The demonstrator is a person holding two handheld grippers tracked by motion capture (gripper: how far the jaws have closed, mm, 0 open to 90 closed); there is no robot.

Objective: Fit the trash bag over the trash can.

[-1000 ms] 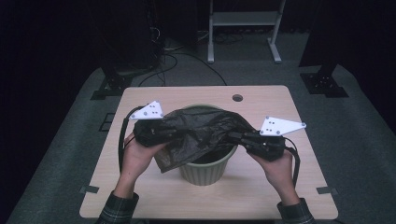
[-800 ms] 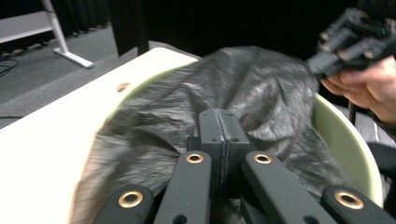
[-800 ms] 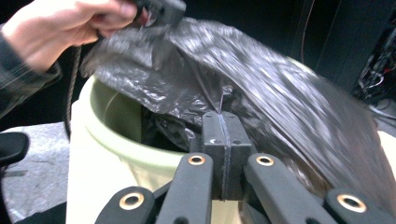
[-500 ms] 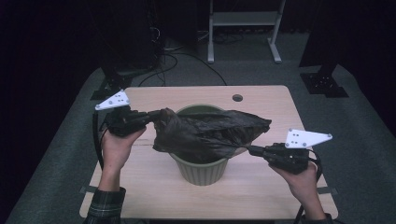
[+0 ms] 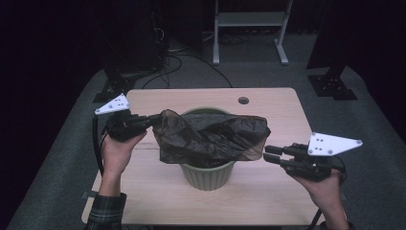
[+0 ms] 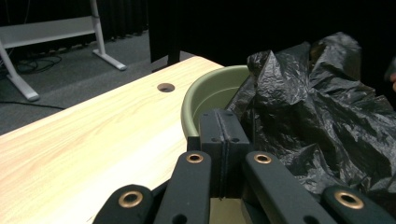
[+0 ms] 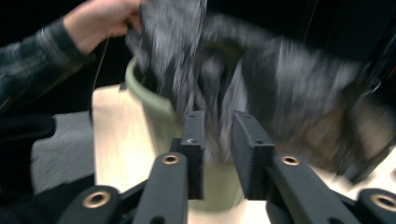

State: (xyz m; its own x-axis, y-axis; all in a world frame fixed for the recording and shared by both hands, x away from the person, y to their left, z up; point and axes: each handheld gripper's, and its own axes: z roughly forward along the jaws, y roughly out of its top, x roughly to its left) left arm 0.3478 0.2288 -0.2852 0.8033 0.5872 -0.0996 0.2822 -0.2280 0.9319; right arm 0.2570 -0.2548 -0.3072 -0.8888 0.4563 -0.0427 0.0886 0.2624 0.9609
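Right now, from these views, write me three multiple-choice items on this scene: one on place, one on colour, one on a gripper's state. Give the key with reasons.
1. Where does the black plastic bag lie?
A. Flat on the floor
B. Draped over the top of the bin
C. Folded beside the hole in the table

2. What colour is the bin?
A. Pale green
B. Red
C. White

3. How do the right gripper jaws stand?
A. Shut on the bag
B. Shut on the bin's rim
C. Open, holding nothing

Key:
1 B, the high view shows the bag spread across the bin's mouth, held at one end by the left gripper.
2 A, its rim and wall show pale green.
3 C, the right gripper view shows a clear gap between its pads, and the high view shows it apart from the bag.
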